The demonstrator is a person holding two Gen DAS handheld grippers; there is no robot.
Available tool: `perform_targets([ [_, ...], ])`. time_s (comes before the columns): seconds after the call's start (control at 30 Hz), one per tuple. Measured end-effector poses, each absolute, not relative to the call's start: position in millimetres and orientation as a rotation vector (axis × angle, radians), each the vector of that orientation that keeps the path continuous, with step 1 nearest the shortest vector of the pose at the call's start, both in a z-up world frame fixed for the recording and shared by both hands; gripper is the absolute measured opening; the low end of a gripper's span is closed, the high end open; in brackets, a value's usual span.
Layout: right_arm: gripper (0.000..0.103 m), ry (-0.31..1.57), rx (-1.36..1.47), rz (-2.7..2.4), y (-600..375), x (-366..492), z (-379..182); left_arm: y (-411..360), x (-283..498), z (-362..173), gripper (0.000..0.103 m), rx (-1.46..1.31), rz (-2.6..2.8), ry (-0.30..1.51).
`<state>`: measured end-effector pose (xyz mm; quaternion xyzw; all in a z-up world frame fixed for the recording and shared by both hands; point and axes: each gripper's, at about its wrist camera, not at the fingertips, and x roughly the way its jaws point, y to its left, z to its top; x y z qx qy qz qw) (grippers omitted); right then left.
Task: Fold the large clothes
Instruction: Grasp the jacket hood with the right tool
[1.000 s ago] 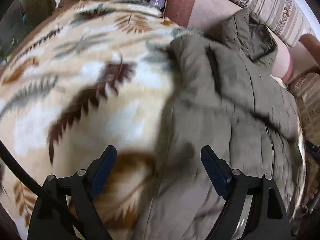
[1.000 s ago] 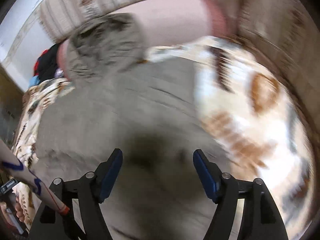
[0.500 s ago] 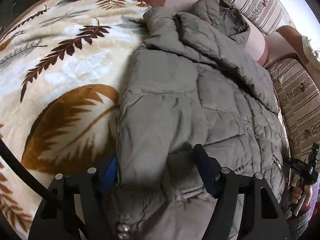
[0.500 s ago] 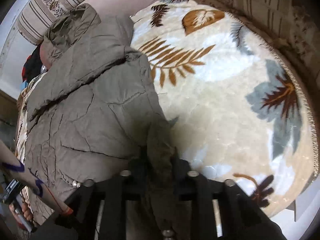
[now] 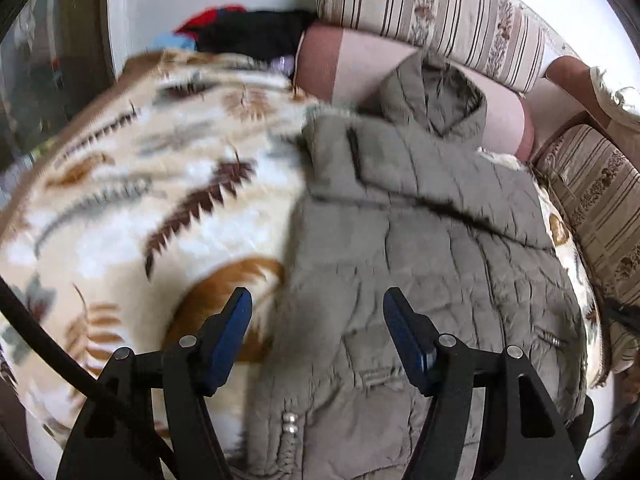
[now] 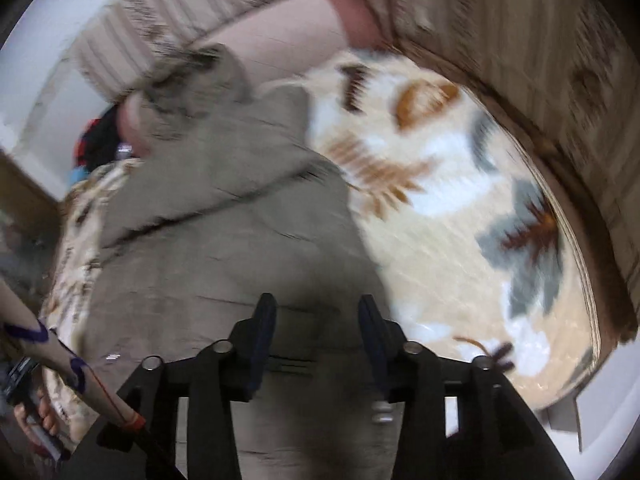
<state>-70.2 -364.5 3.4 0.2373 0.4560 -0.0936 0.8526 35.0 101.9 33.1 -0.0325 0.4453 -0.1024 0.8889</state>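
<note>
An olive-grey quilted hooded jacket [image 5: 420, 248] lies flat on a leaf-patterned blanket [image 5: 152, 200], hood toward the sofa back, one sleeve folded across its chest. My left gripper [image 5: 318, 320] hovers open above the jacket's lower left edge; its blue pads [image 5: 236, 320] touch no cloth. In the blurred right wrist view the jacket [image 6: 224, 248] fills the left half and the blanket [image 6: 460, 220] the right. My right gripper [image 6: 316, 320] hangs over the jacket's lower right edge, its jaws opening, with the cloth below them and not pinched.
Striped sofa cushions [image 5: 432, 4] and a pink bolster [image 5: 348, 60] back the blanket. A pile of red and black clothes [image 5: 248, 28] lies at the far left. A person's hand [image 6: 34, 416] holds the other gripper at the lower left of the right wrist view.
Half a second ago the left pads straddled the jacket's hem and the right pads were shut on a fold. Both have let go and pulled up and back.
</note>
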Motion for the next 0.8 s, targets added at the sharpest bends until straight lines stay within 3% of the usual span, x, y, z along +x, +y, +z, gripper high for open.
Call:
perform_targets([
  [0.13, 0.059, 0.917, 0.435, -0.083, -328, -33, 49, 93, 49, 47, 0.073, -0.055, -0.206, 0.876],
  [0.4, 0.061, 0.888, 0.362, 0.013, -263, 105, 121, 62, 92, 22, 0.073, 0.007, -0.225, 0.854],
  [0.53, 0.062, 0.910, 0.382, -0.031, -249, 191, 128, 61, 120, -1, 0.073, -0.014, -0.229, 0.863],
  [0.8, 0.082, 0.897, 0.440, -0.162, -233, 365, 110, 79, 146, -50, 0.073, -0.064, -0.262, 0.894],
])
